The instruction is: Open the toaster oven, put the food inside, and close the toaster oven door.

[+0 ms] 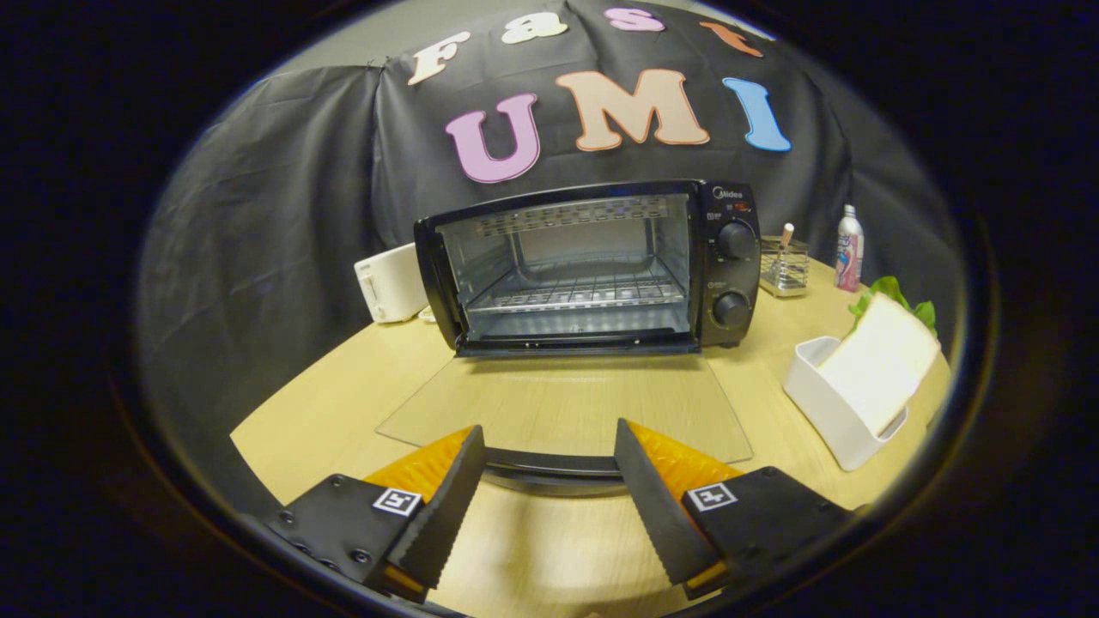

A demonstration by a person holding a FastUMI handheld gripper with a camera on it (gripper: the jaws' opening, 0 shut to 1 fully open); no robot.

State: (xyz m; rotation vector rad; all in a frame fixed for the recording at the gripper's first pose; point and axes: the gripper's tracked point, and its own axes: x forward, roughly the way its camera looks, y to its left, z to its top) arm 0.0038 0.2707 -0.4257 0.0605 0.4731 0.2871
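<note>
Door (562, 412) of the oven (592, 266) lies flat open at 12 o'clock, its handle (549, 468) between the spread, empty tool (549, 468) fingers. Sandwich (876, 360) leans in a white holder (828, 412) at 2 o'clock; a careless grab could tip both off the surface (326, 403).

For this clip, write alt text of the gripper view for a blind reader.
The toaster oven stands open, its glass door folded flat on the table, and the open tool straddles the door handle. Beside the oven, a sandwich leans in a white holder.
</note>
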